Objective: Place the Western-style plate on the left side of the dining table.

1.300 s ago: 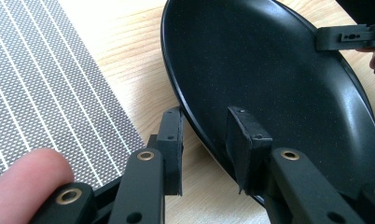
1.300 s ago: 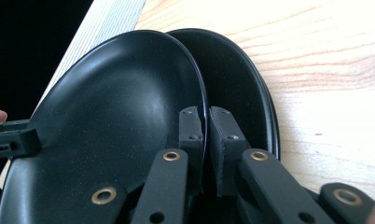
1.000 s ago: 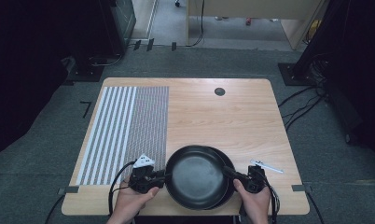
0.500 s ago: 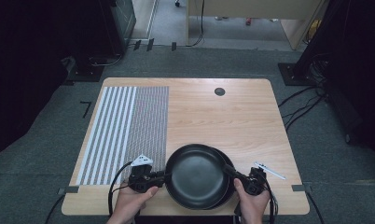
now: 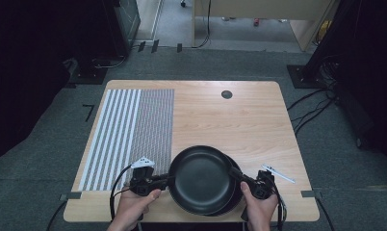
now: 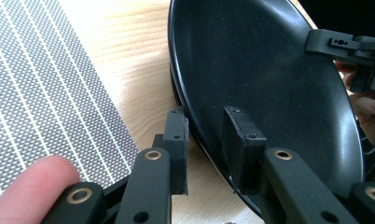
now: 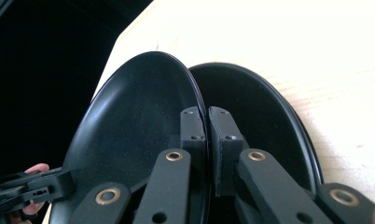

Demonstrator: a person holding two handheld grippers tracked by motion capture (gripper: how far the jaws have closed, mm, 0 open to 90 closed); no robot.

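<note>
Since a second ago, little is altered: the right claw (image 7: 206, 123) stays clamped on the rim of the upper round black plate (image 5: 199, 177), while the left claw (image 6: 206, 140) straddles its opposite rim, jaws apart. A second black plate (image 7: 265, 121) lies beneath, at the near edge of the wooden bench (image 5: 239, 115), so a lift seems pending.

Both grippers closed in from the sides, hands low at the near edge

Left hand (image 5: 134, 204) wrapped around the left gripper (image 5: 163, 181), jaws pointing right, cable looping off to the left. In the left gripper view, jaws spread apart with a wide gap, one finger (image 6: 34, 177) resting beside the near jaw arm. Right hand (image 5: 259, 209) gripping the right gripper (image 5: 237, 174), jaws aimed up and to the left. In the right gripper view, jaws drawn nearly together, pinching the thin rim of the upper pan (image 7: 134, 140). Far off in that same view, left gripper again, low at the left
</note>
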